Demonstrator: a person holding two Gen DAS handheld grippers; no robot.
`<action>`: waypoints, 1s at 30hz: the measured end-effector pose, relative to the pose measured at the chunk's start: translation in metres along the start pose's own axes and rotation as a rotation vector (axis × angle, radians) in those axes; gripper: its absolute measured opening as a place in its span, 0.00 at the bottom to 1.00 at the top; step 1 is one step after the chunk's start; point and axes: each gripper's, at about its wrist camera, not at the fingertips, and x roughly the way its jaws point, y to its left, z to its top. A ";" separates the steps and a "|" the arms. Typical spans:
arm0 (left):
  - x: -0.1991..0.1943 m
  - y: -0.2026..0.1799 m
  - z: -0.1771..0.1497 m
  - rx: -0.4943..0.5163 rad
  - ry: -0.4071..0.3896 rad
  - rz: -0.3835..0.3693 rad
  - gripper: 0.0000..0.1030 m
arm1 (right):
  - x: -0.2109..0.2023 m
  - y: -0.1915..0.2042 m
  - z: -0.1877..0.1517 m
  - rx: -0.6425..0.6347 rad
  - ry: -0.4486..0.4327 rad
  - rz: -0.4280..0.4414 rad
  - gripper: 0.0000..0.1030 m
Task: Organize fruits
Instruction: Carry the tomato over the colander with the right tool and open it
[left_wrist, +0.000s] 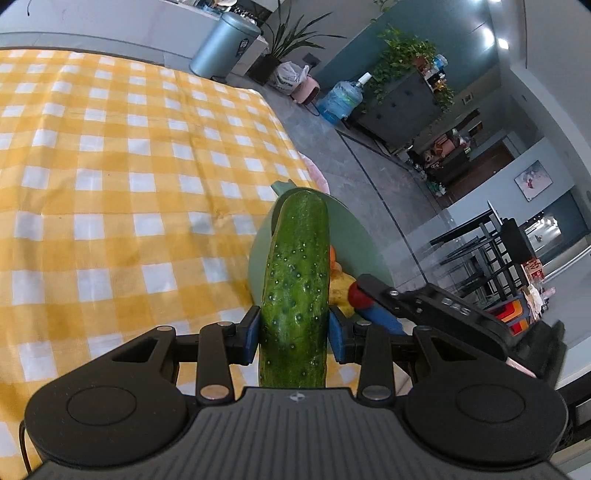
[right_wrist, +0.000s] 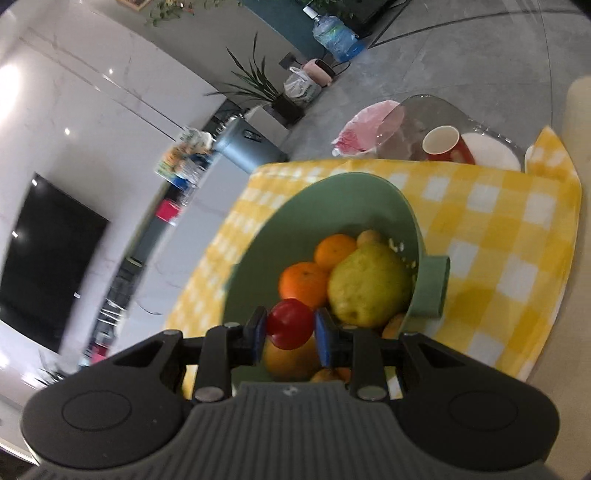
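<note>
Two grippers loaded: left gripper (left_wrist: 293, 334) jaws clamp cucumber (left_wrist: 297, 288); right gripper (right_wrist: 290, 334) jaws clamp red fruit (right_wrist: 289, 324).

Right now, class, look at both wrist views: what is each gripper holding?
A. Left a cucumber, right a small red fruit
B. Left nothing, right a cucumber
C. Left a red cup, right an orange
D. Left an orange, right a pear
A. The left gripper is clamped on a cucumber, and the right gripper pinches a small red fruit over the green bowl.
</note>
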 end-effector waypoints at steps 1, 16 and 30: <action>0.001 0.003 0.000 -0.001 -0.004 -0.005 0.41 | 0.003 0.001 0.001 -0.005 -0.002 -0.011 0.24; -0.004 0.016 -0.010 0.004 0.007 -0.003 0.41 | 0.003 0.004 0.004 -0.042 -0.070 -0.074 0.40; -0.021 -0.004 0.003 0.018 -0.028 -0.003 0.41 | -0.032 -0.002 0.011 -0.043 -0.170 -0.020 0.56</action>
